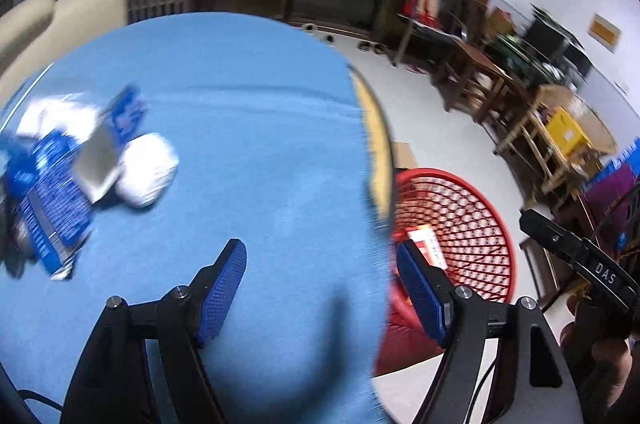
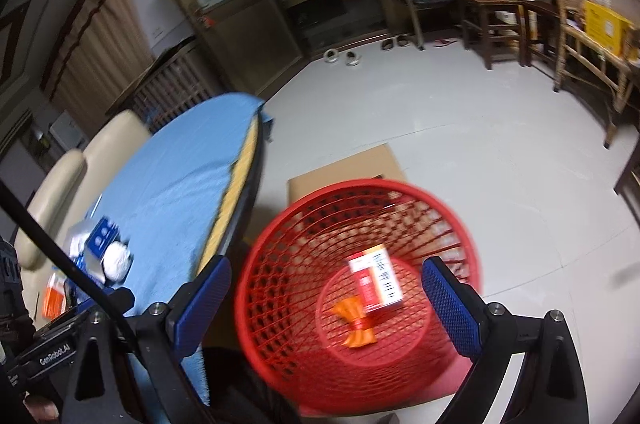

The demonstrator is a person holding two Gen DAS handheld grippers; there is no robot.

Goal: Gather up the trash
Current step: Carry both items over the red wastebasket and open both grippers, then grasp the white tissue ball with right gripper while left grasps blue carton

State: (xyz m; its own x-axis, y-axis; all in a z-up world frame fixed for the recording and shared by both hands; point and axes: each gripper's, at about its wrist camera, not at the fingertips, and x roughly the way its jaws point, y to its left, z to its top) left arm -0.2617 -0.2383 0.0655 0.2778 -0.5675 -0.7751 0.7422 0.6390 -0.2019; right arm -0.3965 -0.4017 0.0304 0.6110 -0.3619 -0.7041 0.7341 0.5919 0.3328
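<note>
At the far left of the left wrist view, a blurred cluster of trash sits near the rim of a round tabletop (image 1: 248,112) covered in blue cloth: a blue printed box (image 1: 54,202), a grey card (image 1: 97,164) lying across it, and a crumpled white tissue (image 1: 147,170) just beside them. To the right of the cluster the blue cloth is open and bare as far as the tabletop's curved yellow-trimmed edge (image 1: 378,144). The left gripper (image 1: 320,290) hangs over this bare stretch, tilted downward, its blue-padded fingers (image 1: 222,290) spread wide with nothing between them; the right-hand finger overhangs the edge.

Past the edge, lower down on the pale floor, stands a red mesh wastebasket (image 1: 476,224), close against the tabletop's side. The right wrist view looks straight into it: a red and white carton (image 2: 376,280) and an orange wrapper (image 2: 356,324) lie at the bottom, touching each other. A flat brown cardboard sheet (image 2: 344,168) lies on the floor behind the basket. The right gripper (image 2: 326,304) is poised above the basket's mouth, angled down, its fingers (image 2: 452,308) also spread apart and empty. Beyond the basket the floor is open as far as wooden chairs (image 2: 492,20) along the wall.
</note>
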